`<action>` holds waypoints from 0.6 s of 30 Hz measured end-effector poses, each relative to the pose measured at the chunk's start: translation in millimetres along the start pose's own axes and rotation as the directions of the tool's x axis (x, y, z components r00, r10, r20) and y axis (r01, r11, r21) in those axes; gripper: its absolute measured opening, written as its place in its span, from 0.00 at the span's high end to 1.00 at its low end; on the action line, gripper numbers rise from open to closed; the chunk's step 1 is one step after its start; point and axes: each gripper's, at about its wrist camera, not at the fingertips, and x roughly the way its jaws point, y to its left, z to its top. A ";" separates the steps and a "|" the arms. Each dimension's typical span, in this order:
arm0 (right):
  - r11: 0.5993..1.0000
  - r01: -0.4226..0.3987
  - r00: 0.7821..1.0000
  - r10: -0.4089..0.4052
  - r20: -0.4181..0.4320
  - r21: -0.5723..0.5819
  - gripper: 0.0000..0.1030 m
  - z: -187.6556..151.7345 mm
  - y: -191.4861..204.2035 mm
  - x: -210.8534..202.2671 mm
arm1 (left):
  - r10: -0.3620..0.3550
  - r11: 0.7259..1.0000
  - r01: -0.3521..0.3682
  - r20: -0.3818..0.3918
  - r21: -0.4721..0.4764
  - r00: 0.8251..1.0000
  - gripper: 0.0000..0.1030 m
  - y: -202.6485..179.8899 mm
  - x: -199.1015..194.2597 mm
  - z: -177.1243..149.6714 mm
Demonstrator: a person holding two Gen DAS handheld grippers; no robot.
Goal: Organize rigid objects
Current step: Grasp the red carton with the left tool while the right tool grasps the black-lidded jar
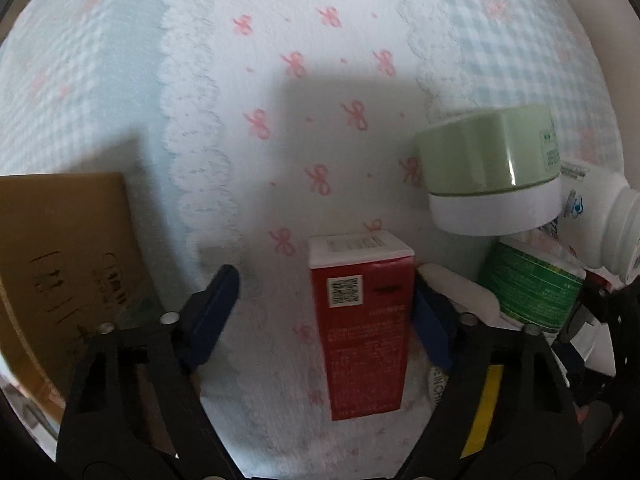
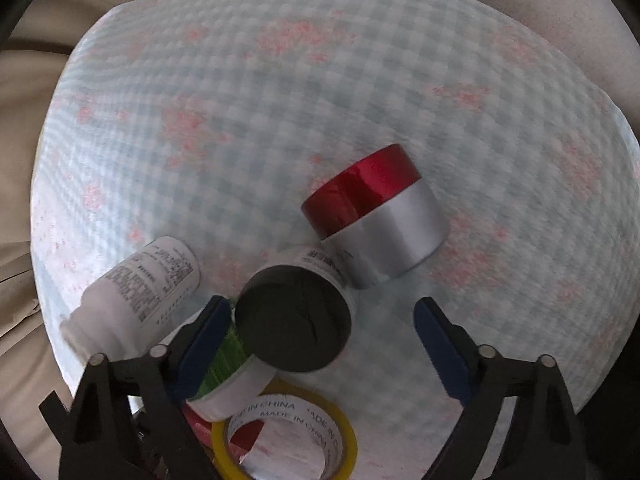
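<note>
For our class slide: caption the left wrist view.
Open left gripper straddling a red box on patterned cloth.

Open cloth [image 1: 280, 80] ahead; red box [image 1: 362, 320] between fingers [image 1: 216, 304], jars [image 1: 492, 172] crowding right.

A red box [image 1: 362, 324] stands upright beside a green-lidded jar [image 1: 490, 172], apparently stacked on a green-labelled tub [image 1: 528, 284].
</note>
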 end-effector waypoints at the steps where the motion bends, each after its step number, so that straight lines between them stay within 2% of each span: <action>1: 1.000 0.004 1.000 -0.004 -0.001 0.007 0.18 1.0 0.4 1.6 | 0.003 1.000 -0.003 -0.006 0.007 1.000 0.28 -1.9 3.7 -0.1; 3: 0.999 0.012 1.000 -0.012 -0.007 0.035 0.22 5.3 -0.1 6.3 | 0.016 1.000 -0.015 -0.019 0.025 1.000 0.31 -6.0 13.1 -1.8; 6: 0.998 0.010 1.000 -0.009 -0.013 0.063 0.27 13.3 -1.4 17.0 | 0.050 0.997 -0.049 -0.003 0.057 0.999 0.32 -11.6 19.5 -5.2; 7: 0.998 0.015 1.000 -0.015 -0.014 0.063 0.29 14.2 -1.0 19.0 | 0.048 0.997 -0.048 0.004 0.058 0.999 0.36 -12.5 19.5 -6.3; 9: 0.998 0.016 1.000 -0.015 -0.011 0.062 0.38 17.1 0.2 20.9 | 0.034 0.998 -0.035 0.014 0.059 0.999 0.44 -14.2 18.3 -8.3; 11: 0.998 0.006 1.000 -0.006 -0.007 0.056 0.46 16.2 8.2 22.2 | 0.023 0.997 -0.025 0.025 0.072 0.999 0.60 -22.1 13.3 -11.3; 14: 0.998 0.011 1.000 -0.011 -0.008 0.058 0.46 19.7 13.7 24.3 | 0.036 0.995 -0.039 0.034 0.092 0.999 0.60 -26.6 8.8 -16.2; 18: 0.998 0.003 1.000 -0.002 -0.012 0.058 0.46 16.1 18.3 23.9 | 0.015 0.997 -0.018 0.037 0.077 0.999 0.61 -24.5 0.6 -18.2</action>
